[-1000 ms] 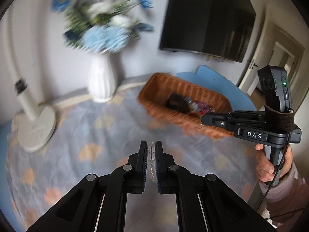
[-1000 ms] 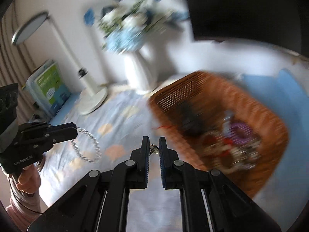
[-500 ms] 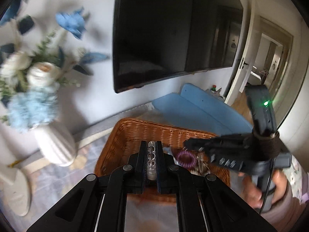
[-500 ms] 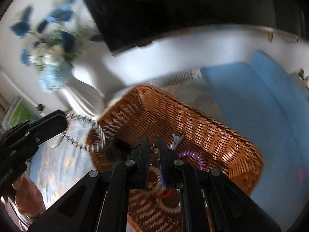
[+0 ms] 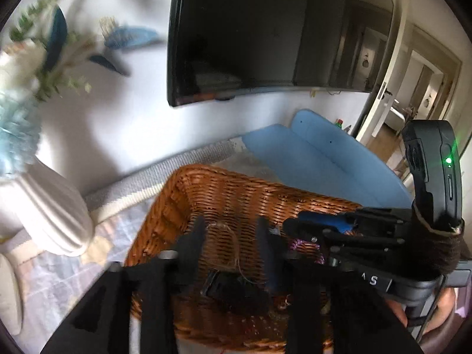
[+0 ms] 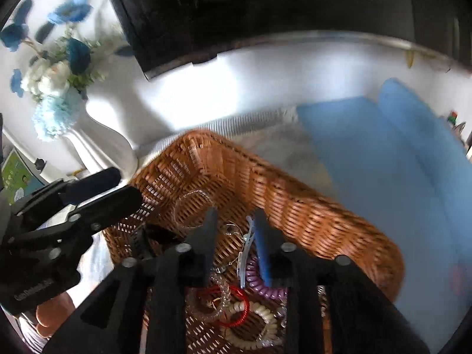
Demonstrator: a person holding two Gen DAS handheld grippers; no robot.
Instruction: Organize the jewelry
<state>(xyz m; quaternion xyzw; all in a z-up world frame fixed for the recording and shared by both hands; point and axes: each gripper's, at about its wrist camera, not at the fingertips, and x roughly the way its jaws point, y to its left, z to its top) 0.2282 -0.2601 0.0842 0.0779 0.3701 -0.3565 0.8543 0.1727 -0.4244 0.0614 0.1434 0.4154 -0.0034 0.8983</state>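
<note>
A brown wicker basket (image 5: 236, 194) (image 6: 309, 206) holds jewelry: a purple spiral band (image 6: 262, 283), a red cord bracelet (image 6: 240, 303), a cream spiral band (image 6: 259, 324), a clip (image 6: 246, 253) and a dark item (image 5: 233, 292). My left gripper (image 5: 231, 242) is open above the basket's left end, with a clear bead bracelet (image 5: 222, 244) blurred and loose between its jaws. My right gripper (image 6: 234, 230) is open over the basket's middle, and an earring (image 6: 228, 231) lies loose below it. The clear bracelet (image 6: 191, 209) also shows against the basket wall.
A white vase (image 5: 44, 206) with blue and white flowers (image 6: 59, 67) stands left of the basket on a patterned cloth (image 5: 59, 274). A dark TV (image 5: 265, 29) hangs on the wall. A blue mat (image 6: 398, 162) lies right of the basket.
Both grippers moved over the basket and opened. The bead bracelet left the left gripper's grip and the small piece left the right one's.
</note>
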